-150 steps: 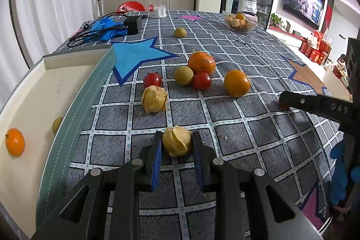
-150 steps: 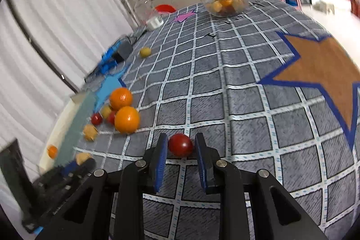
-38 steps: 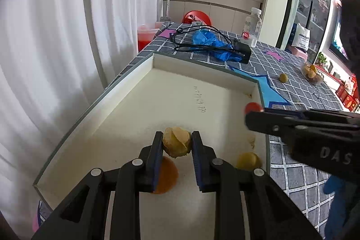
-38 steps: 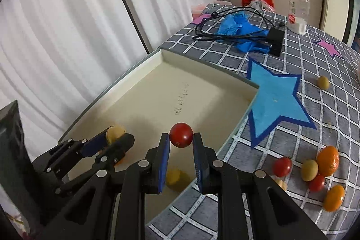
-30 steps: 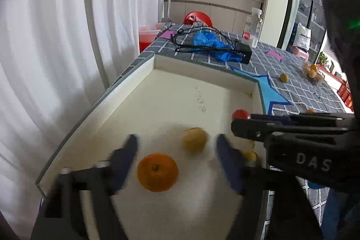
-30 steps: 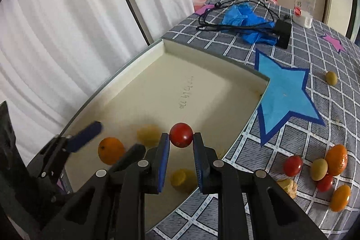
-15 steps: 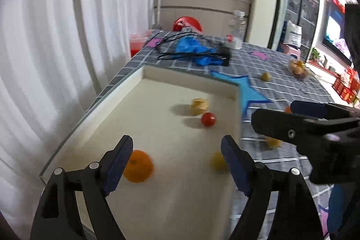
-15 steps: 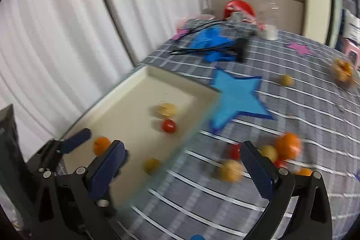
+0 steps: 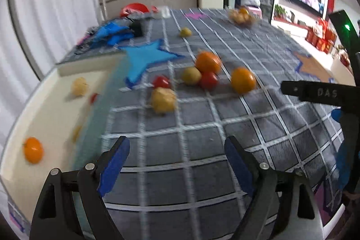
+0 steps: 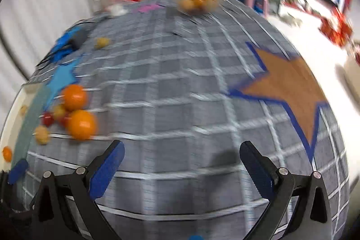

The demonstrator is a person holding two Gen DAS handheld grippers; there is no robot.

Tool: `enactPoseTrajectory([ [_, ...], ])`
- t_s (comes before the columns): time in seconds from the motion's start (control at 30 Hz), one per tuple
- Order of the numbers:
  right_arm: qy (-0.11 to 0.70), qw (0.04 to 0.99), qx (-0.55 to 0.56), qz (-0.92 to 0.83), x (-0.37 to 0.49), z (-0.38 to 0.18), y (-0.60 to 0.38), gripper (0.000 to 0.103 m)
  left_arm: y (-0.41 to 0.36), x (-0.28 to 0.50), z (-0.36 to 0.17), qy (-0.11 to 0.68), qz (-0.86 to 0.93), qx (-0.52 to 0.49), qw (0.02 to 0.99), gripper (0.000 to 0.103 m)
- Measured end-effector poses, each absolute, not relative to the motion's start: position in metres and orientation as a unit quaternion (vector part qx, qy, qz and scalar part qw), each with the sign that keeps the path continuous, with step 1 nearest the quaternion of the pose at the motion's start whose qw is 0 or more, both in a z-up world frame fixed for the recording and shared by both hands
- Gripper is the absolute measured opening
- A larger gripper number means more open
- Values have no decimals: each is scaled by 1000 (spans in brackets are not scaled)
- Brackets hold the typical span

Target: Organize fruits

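We see the left gripper (image 9: 176,163) opening wider and the right gripper (image 10: 181,164) spread wide, both empty. Loose fruits (image 9: 203,74) cluster on the cloth beside the tray (image 9: 56,118). Touching, round fruits risk rolling when one is nudged.

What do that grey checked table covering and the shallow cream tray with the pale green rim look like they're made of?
The grey checked table covering looks like soft woven fabric: matte, with stitched-on stars. The shallow cream tray appears rigid, perhaps painted wood or board, with a smooth matte inside; motion blur leaves it uncertain.
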State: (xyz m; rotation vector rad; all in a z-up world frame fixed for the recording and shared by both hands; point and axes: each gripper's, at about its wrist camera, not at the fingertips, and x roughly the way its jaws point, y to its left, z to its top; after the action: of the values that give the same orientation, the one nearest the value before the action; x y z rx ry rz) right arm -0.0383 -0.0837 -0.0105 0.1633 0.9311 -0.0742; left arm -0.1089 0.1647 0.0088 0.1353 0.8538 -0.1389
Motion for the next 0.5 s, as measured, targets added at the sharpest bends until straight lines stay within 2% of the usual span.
enactPoseTrajectory([
  [0.3,427,900,78,-47,-44,-9,-94,103,171,-102,3,428,-61,28,901,94],
  [0.5,438,895,51,-61,-43,-13,-84,103,167,-106,2,421,-56,48,904,97],
])
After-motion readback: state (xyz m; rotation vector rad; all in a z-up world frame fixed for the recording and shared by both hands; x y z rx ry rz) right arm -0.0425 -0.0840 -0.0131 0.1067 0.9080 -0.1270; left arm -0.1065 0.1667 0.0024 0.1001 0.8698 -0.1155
